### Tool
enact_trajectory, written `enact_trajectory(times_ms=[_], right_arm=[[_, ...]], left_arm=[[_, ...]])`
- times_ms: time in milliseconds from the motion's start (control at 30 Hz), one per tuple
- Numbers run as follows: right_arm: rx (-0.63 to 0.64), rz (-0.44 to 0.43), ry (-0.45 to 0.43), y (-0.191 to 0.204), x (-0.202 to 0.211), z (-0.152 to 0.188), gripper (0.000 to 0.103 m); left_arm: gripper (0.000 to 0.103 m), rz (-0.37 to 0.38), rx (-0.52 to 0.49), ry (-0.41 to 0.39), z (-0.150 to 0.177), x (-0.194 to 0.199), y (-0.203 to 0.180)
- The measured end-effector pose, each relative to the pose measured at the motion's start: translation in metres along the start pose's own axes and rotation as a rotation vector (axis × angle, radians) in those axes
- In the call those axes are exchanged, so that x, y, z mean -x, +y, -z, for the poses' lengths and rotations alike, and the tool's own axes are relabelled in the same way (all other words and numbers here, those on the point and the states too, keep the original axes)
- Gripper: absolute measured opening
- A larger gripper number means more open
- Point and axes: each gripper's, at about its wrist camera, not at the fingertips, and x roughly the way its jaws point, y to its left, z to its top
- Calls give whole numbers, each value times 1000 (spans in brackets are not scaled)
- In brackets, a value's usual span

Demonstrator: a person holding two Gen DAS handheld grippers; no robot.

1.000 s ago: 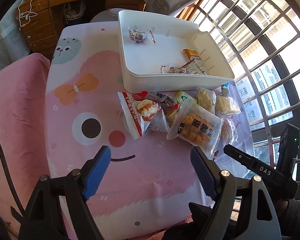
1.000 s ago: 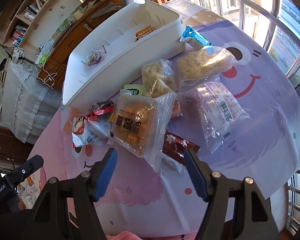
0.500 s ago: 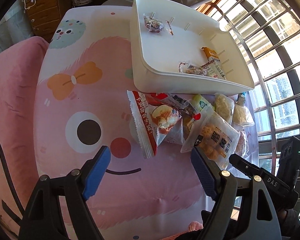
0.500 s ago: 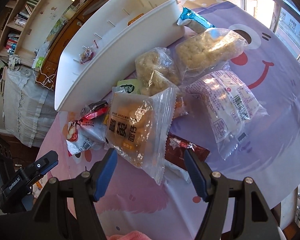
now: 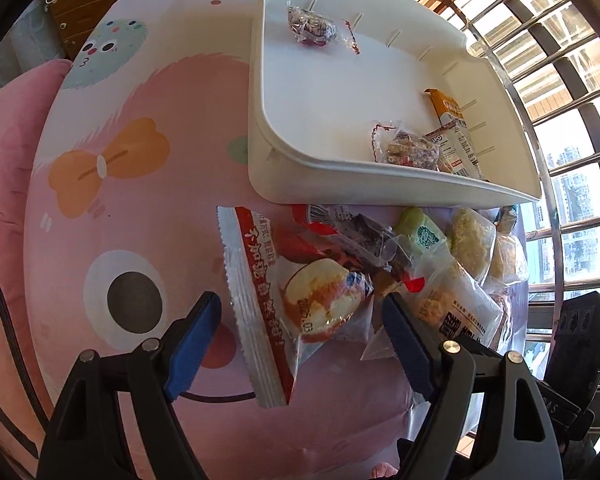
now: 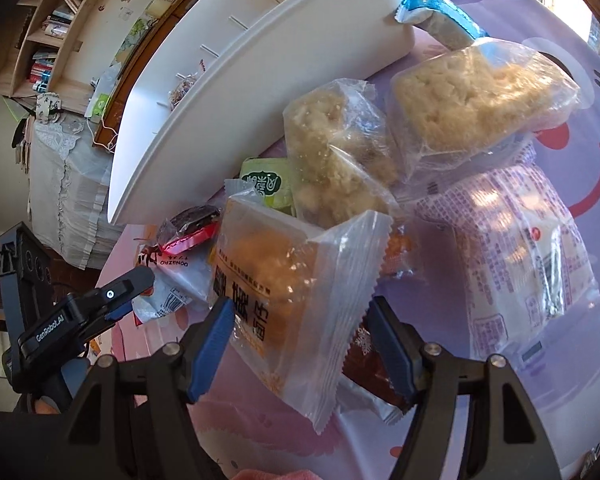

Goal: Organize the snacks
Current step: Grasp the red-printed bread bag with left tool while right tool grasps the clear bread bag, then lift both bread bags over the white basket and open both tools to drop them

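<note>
A white tray (image 5: 340, 176) (image 6: 260, 72) stands on the cartoon tablecloth and holds three small packets, among them a dark sweet (image 5: 310, 28). A pile of snacks lies against its near wall. My left gripper (image 5: 300, 340) is open and low over a red-and-white cake packet (image 5: 260, 300), whose lower half lies between the blue pads without touching them. My right gripper (image 6: 300, 344) is also open. A clear bag of golden pastry (image 6: 284, 288) reaches in between its fingers, and the pads stand apart from it.
Beside the pile lie a green packet (image 6: 266, 186), two crumbly cakes in clear wrap (image 6: 340, 152) (image 6: 480, 96), a white purple-printed packet (image 6: 520, 256), a blue packet (image 6: 436, 12) and a brown one (image 6: 368, 364). Window bars (image 5: 572, 120) run behind the table. A pink cushion (image 5: 4, 160) sits at the left.
Both grippers have come down and closer to the snack pile, so the cake packet and the pastry bag now lie between their fingers. The jaw widths look the same.
</note>
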Motion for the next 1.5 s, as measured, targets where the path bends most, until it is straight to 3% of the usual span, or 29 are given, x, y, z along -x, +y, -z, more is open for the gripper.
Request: enact_trajectory(times_ms=[300, 433, 733, 1100, 1500], right_arm=[[56, -61, 68, 10, -20, -12, 69], [74, -74, 79, 11, -24, -18, 68], [104, -60, 101, 10, -22, -20, 62], [139, -17, 83, 29, -15, -11, 54], [161, 14, 2, 45, 11, 13, 38]], left_arm=[[81, -4, 42, 35, -11, -22, -5], [69, -9, 50, 41, -12, -26, -7], [63, -43, 42, 14, -10, -23, -10], [62, -82, 2, 2, 4, 3, -7], [62, -116, -129, -78, 38, 57, -15]])
